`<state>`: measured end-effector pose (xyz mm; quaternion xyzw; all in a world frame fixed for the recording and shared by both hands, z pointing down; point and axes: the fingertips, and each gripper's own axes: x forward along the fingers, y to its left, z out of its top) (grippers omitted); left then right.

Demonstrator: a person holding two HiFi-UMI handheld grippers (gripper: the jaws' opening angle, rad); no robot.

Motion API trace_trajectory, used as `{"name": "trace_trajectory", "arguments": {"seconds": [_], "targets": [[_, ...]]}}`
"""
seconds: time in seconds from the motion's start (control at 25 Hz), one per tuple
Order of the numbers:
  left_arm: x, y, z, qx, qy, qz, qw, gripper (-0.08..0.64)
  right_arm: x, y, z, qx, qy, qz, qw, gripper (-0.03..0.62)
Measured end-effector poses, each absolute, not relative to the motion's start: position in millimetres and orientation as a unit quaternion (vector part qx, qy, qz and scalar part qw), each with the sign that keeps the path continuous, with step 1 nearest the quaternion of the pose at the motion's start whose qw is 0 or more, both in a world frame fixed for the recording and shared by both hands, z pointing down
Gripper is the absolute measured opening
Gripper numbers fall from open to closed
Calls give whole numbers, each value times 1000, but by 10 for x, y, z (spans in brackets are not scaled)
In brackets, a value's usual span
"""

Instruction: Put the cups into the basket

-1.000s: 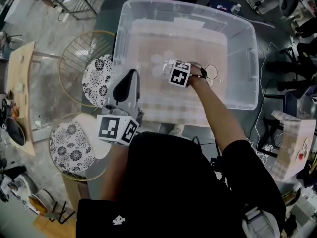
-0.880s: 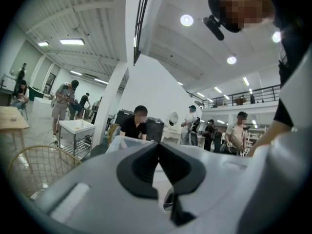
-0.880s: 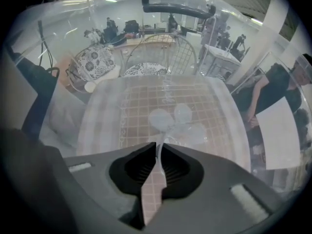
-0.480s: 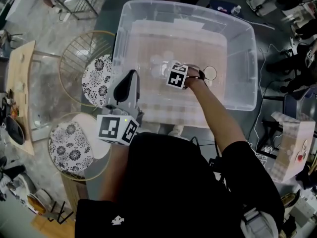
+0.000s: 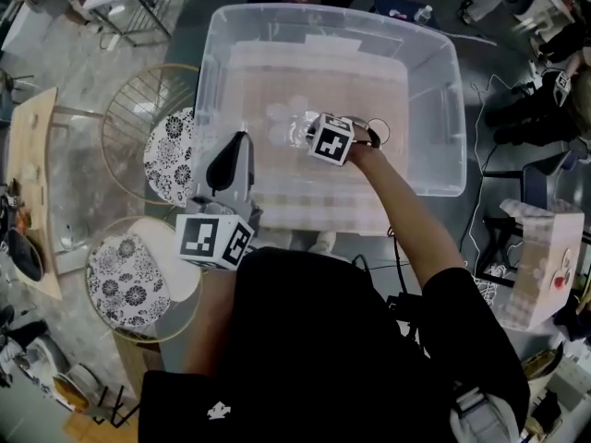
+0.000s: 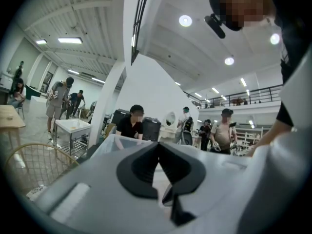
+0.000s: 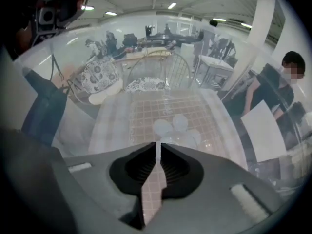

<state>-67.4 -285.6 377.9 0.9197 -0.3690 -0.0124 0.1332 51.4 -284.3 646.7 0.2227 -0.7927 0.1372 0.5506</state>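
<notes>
Holding cups (image 7: 171,127), clear bin (image 5: 436,90) lies below right gripper (image 7: 156,149), jaws just opening, empty; left gripper (image 6: 157,147) clenched.

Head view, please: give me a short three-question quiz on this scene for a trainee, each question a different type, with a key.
1. True or false: the right gripper is over the clear bin.
2. Where do the clear cups lie? A on a cushion; B inside the bin; C on the floor.
3. How many floral cushions show left of the bin?
Key: 1 true; 2 B; 3 two.
</notes>
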Motion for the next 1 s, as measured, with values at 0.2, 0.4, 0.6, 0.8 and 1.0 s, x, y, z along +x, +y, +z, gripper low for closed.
{"name": "trace_trajectory", "arguments": {"seconds": [0.2,0.4,0.6,0.8,1.0], "targets": [[-539,-2753,3728,925,-359,-9,122,6,598,-2850,5976,275,-817,125,492,3],[-437,-2676,3632,927,-357,-15,114,6,695,-2833,5250,356,-844,107,387,3],[-304,-2564,3601,931,-351,-6,99,6,796,-2663,4514,433,-860,103,249,3],[-120,-2372,3536,936,-339,-7,95,6,866,-2323,3997,472,-864,76,158,3],[30,-2161,3441,942,-326,-7,84,6,908,-1966,3657,497,-859,37,119,3]]}}
